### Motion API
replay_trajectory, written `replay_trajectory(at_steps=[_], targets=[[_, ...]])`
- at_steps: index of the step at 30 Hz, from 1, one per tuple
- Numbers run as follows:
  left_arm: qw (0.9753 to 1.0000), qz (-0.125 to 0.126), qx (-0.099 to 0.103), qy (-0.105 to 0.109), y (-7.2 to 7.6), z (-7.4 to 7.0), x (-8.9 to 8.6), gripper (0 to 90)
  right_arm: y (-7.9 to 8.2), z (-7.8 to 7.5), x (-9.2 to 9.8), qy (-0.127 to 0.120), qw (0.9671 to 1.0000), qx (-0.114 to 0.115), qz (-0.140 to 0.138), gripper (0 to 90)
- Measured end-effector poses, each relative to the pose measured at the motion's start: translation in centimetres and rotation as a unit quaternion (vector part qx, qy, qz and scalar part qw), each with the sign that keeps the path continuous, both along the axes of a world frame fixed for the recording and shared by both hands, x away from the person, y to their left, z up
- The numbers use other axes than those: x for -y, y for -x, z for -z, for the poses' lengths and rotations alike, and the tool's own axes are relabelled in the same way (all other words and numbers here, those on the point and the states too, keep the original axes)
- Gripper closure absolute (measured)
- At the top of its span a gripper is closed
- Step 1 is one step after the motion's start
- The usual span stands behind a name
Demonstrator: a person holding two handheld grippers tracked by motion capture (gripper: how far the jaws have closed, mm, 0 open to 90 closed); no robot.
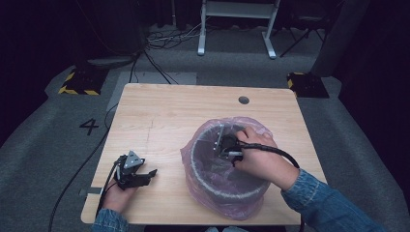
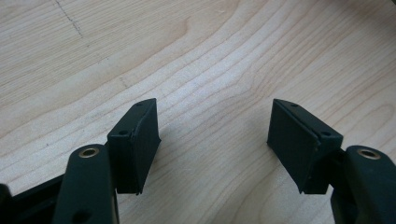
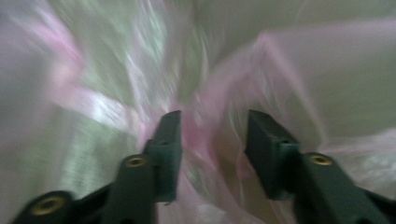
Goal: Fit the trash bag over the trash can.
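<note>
Right gripper (image 3: pixel 212 140) is down inside the bin (image 1: pixel 227 193), jaws part-open around a fold of pink bag (image 3: pixel 289 74), probably seating the liner; view blurred. Left gripper (image 2: pixel 215 140) rests wide open and empty on the table (image 1: pixel 169 111).

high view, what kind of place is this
Probably a recording lab or studio, not a home: dark drapes, a floor cable, a taped number 4, and one wooden table holding a bin lined with a pink bag.

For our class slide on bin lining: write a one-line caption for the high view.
Right gripper reaches inside the pink bag lining a bin; left gripper rests open on the table.
</note>
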State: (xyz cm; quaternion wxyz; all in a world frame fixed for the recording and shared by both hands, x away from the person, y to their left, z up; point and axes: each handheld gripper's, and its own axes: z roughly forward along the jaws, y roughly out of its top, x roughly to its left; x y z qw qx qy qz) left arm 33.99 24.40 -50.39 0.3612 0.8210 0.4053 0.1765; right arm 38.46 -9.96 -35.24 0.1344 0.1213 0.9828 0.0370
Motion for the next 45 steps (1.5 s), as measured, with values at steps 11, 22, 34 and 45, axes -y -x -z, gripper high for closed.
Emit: replay_trajectory(at_steps=[11, 22, 34, 45], targets=[[1.0000, 0.000, 0.000, 0.001, 0.0, 0.0, 0.0, 33.7, 1.5, -5.8, 5.0, -0.260, 0.9650, 0.027, 0.020, 36.0], [1.0000, -0.001, 0.000, 0.001, 0.0, 0.0, 0.0, 33.7, 1.4, -8.1, 11.2, -0.348, 0.9290, 0.080, 0.098, 35.6], [1.0000, -0.002, -0.002, 0.001, -0.1, 0.0, 0.0, 33.4, 1.8, -7.3, 16.6, -0.363, 0.9125, 0.100, 0.159, 35.2], [1.0000, -0.002, -0.002, 0.001, -0.1, 0.0, 0.0, 33.3, 3.2, -6.6, 20.7, -0.360, 0.9068, 0.111, 0.189, 32.6]])
